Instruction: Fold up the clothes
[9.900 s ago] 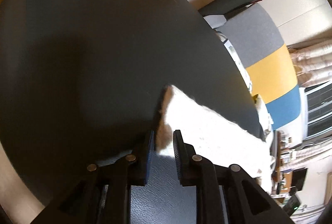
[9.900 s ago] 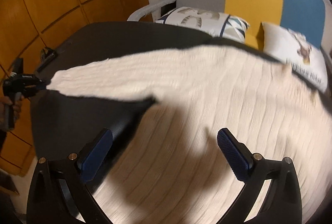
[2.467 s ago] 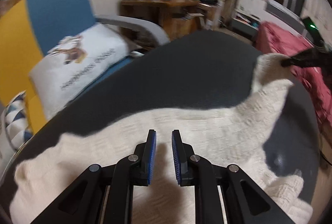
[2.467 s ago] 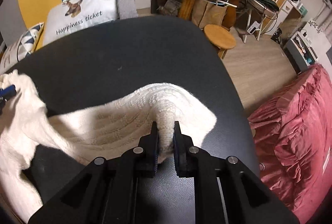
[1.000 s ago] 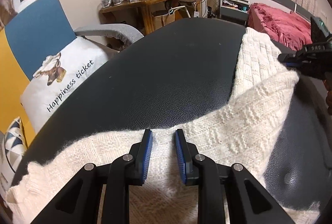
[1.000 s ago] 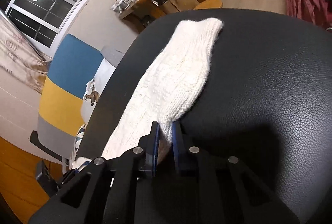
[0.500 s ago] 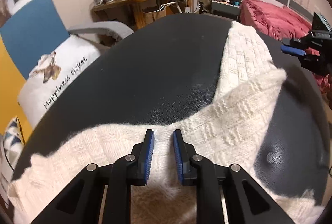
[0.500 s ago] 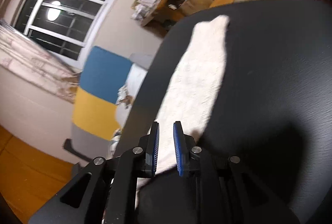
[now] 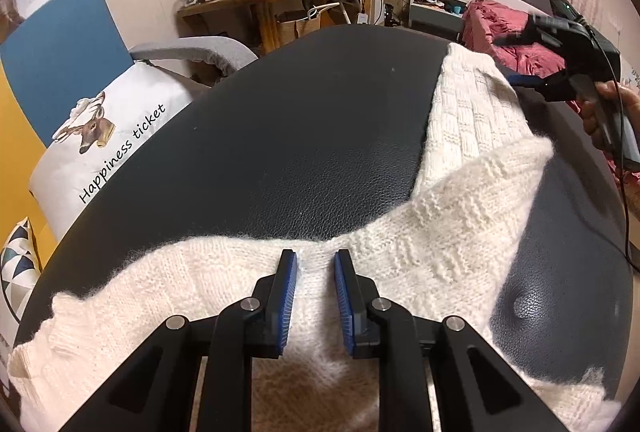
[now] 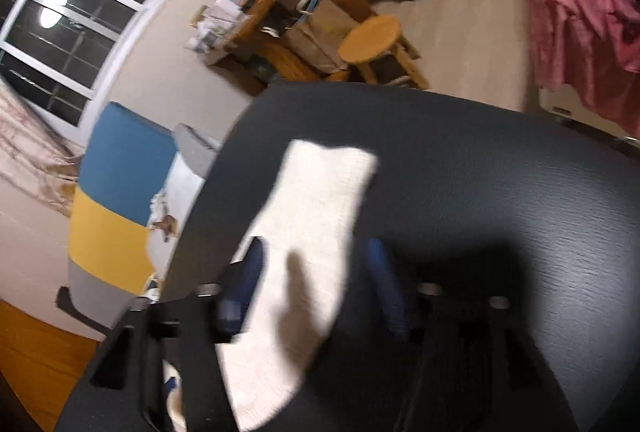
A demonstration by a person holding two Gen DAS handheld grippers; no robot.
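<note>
A cream knit sweater [image 9: 448, 216] lies spread flat, one sleeve [image 10: 316, 208] stretched straight.

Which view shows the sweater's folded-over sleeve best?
The left wrist view: the cream knitted sweater is sharp there, its sleeve laid across the black table from shoulder to cuff. The right wrist view shows only the blurred sleeve, with its cuff at the far end.

Count: one cream knitted sweater [image 9: 460, 216] on one black leather-textured worktop [image 9: 300, 136]; two black hand-held grippers, left [image 9: 315, 272], right [image 10: 316, 272]; one round wooden stool [image 10: 370, 32].
</note>
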